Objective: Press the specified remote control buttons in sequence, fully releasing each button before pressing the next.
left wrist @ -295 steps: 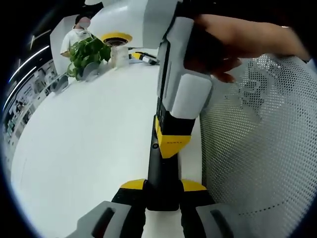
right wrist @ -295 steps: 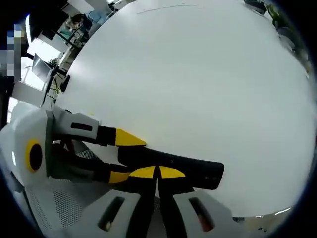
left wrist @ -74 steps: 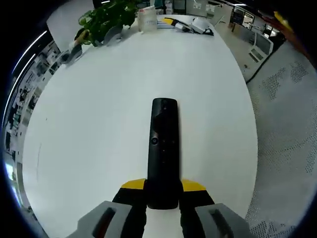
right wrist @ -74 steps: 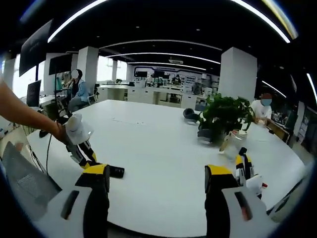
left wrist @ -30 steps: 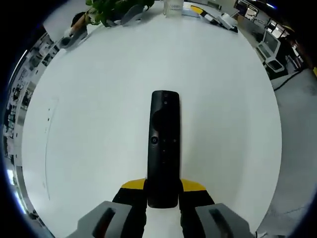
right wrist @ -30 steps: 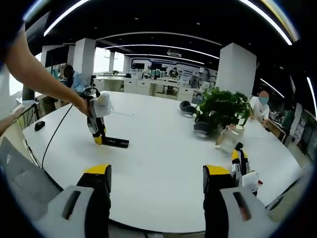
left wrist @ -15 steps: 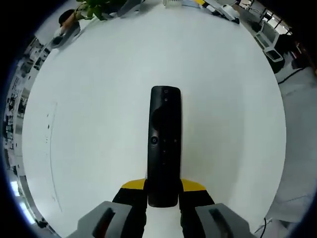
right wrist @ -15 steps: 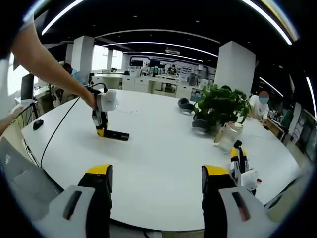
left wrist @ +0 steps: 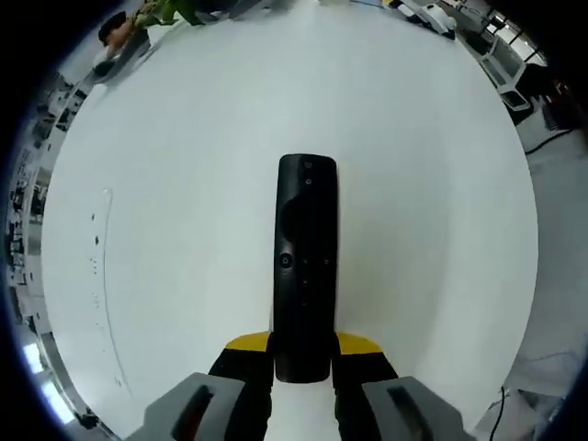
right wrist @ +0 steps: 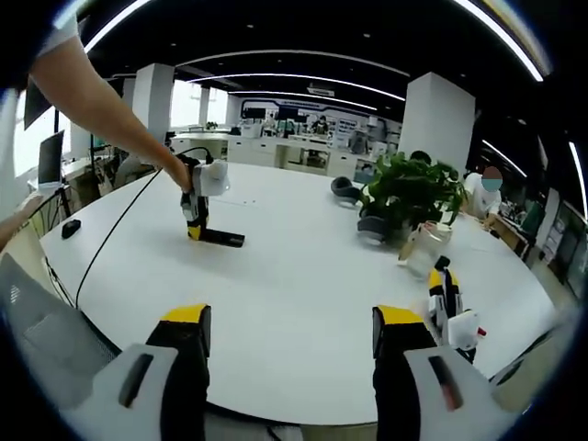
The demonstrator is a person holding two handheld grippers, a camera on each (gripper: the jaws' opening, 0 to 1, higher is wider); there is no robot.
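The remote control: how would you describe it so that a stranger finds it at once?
Look at the big white table. The remote control is the slim black bar lying flat on it, one end between the jaws of the left gripper; nothing else dark lies near.

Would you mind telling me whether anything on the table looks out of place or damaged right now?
Nothing stands out. The black remote looks intact, clamped at its near end by the left gripper over the white table. The right gripper is open. The potted plant stands upright.
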